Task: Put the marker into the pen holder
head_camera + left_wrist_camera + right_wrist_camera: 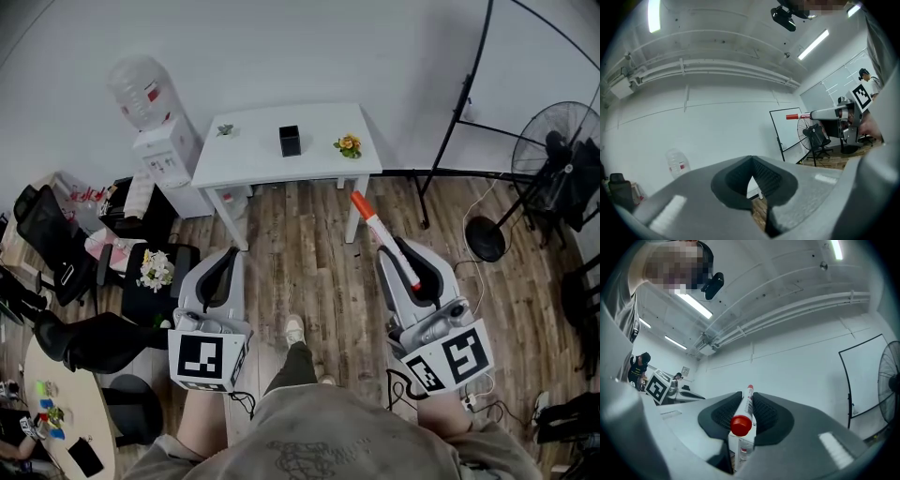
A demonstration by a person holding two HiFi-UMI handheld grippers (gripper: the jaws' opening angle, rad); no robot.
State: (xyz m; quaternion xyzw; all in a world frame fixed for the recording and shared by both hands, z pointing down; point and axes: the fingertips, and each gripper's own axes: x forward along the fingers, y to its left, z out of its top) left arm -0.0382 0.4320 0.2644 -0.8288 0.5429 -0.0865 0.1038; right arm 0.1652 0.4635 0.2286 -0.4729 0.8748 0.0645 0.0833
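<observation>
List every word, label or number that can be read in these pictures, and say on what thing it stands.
No text can be read for certain.
Marker: dark print along the barrel, too small to read.
Water bottle: red label, blurred.
White bag: red lettering, blurred.
Left cube and right cube: black square patterns, no words.

Grey left gripper point(228, 255), right gripper point(392, 248); black-white marker cubes point(208, 360).

The marker point(748, 405) has a smooth, glossy plastic body and red cap. The right gripper point(748, 394) has a matt grey plastic shell and ribbed, rubbery-looking black pads point(768, 416). The floor point(300, 253) is grained wooden planks.
</observation>
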